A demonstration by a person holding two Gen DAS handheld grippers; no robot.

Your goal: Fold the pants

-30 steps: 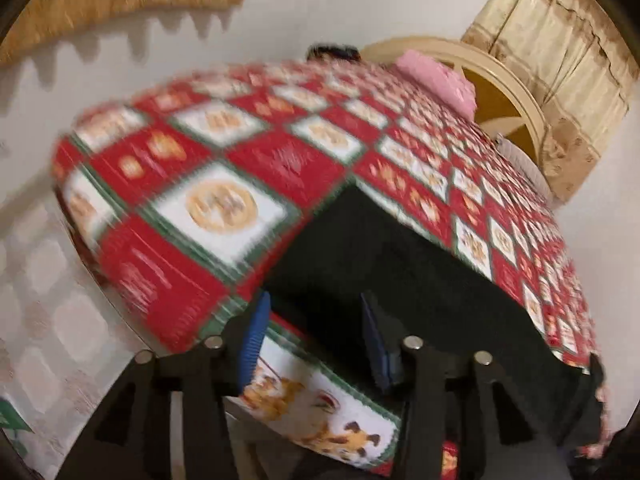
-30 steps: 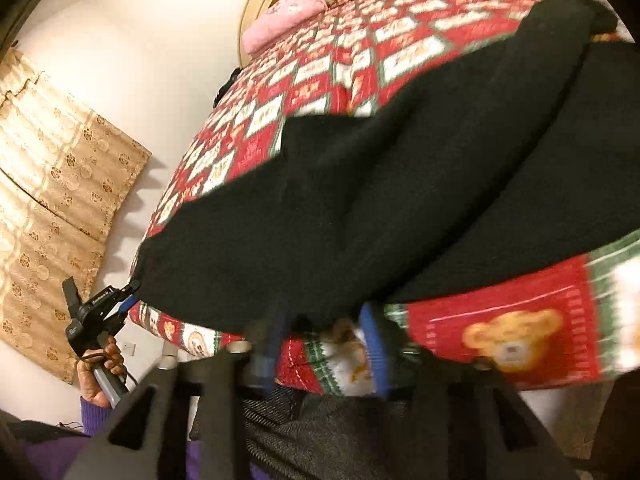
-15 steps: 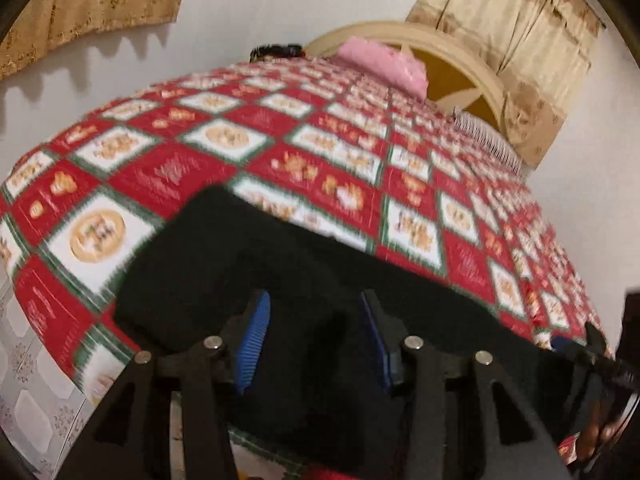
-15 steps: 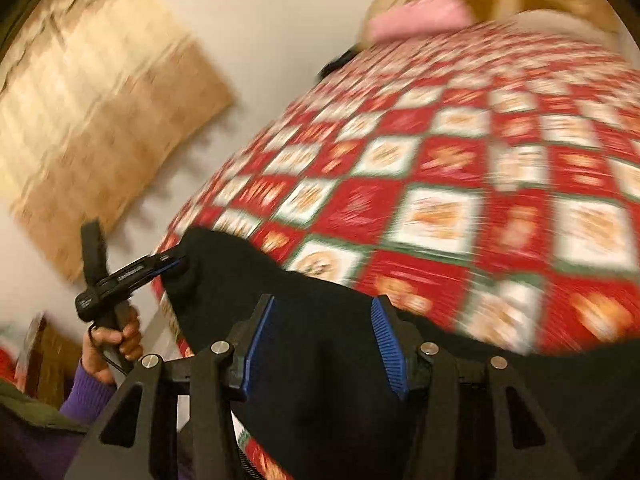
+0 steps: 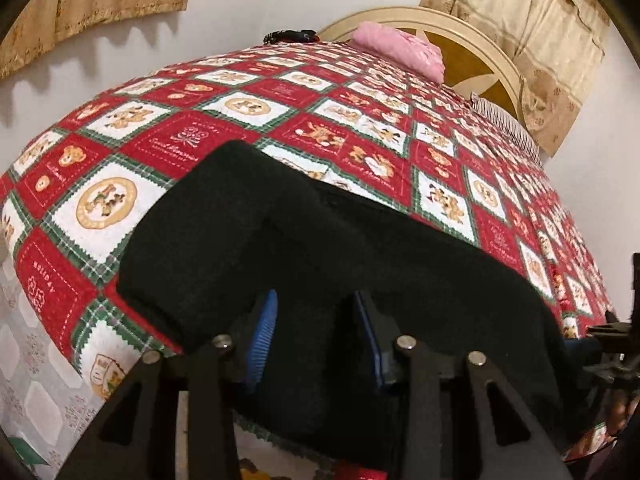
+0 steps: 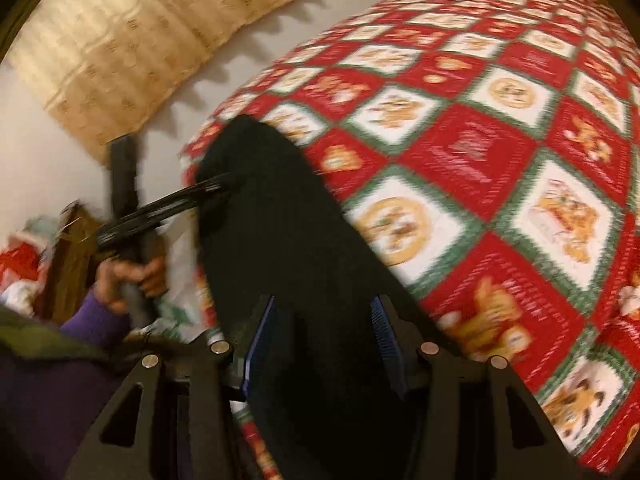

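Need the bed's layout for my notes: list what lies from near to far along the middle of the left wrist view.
left gripper → black pants → patchwork quilt → pink pillow → cream headboard → beige curtain

"HOLIDAY" on red bedspread (image 5: 52, 288) square

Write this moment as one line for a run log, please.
task: fold pants | left gripper: jaws closing, black pants between pads | right gripper: pants between pads, grip unclear | surface: red checked bedspread
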